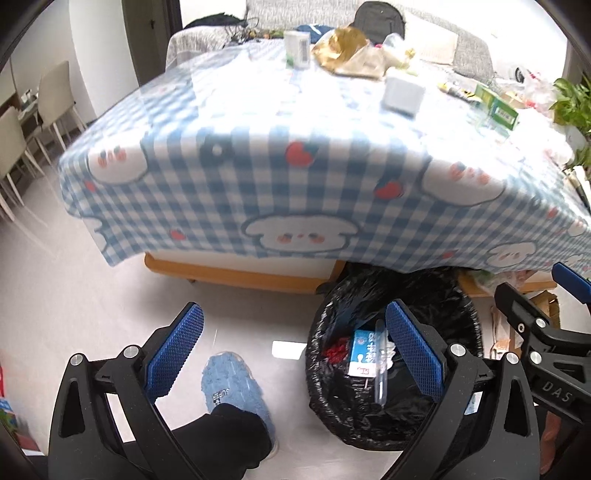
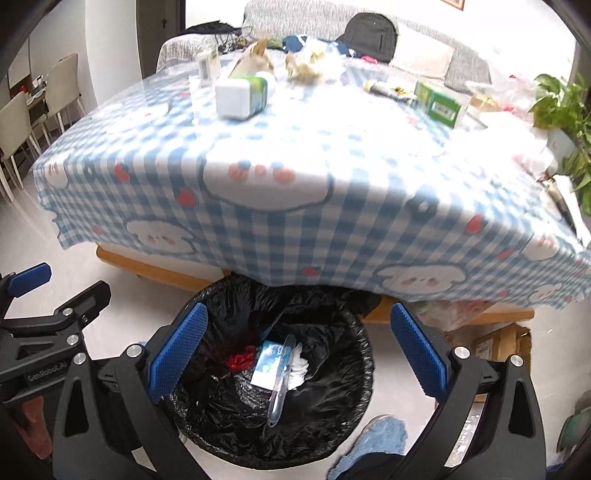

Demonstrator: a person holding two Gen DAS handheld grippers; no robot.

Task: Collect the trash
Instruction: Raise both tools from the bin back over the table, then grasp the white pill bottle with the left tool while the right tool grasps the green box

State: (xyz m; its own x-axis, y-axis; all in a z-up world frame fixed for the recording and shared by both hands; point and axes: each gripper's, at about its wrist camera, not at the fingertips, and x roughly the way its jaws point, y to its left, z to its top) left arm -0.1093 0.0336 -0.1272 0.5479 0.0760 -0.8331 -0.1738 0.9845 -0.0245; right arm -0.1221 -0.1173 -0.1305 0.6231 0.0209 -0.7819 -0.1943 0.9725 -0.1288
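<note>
A home living room: grey sofa (image 1: 436, 33), dining chairs (image 1: 55, 99), cartoon-checked tablecloth (image 1: 280, 173), potted plant (image 2: 561, 110)

The mouth of the black-lined bin (image 2: 280, 373) lies open under the right tongs (image 2: 295, 354), whose jaws stand wide with nothing between them. At 12 o'clock the overhanging cloth of the desk (image 2: 295, 206) roofs the bin's far rim, closing that side. Inside, a blue carton (image 2: 267, 363), red scrap (image 2: 240, 361) and a clear plastic strip (image 2: 282, 380) sit low, leaving room above. At 9 o'clock the left tongs (image 1: 291, 354) crowd the gap over bare floor (image 1: 92, 302); a blue slipper (image 1: 236, 384) stands beside the bin. At 3 o'clock a cardboard box (image 2: 498, 343) blocks the floor.
</note>
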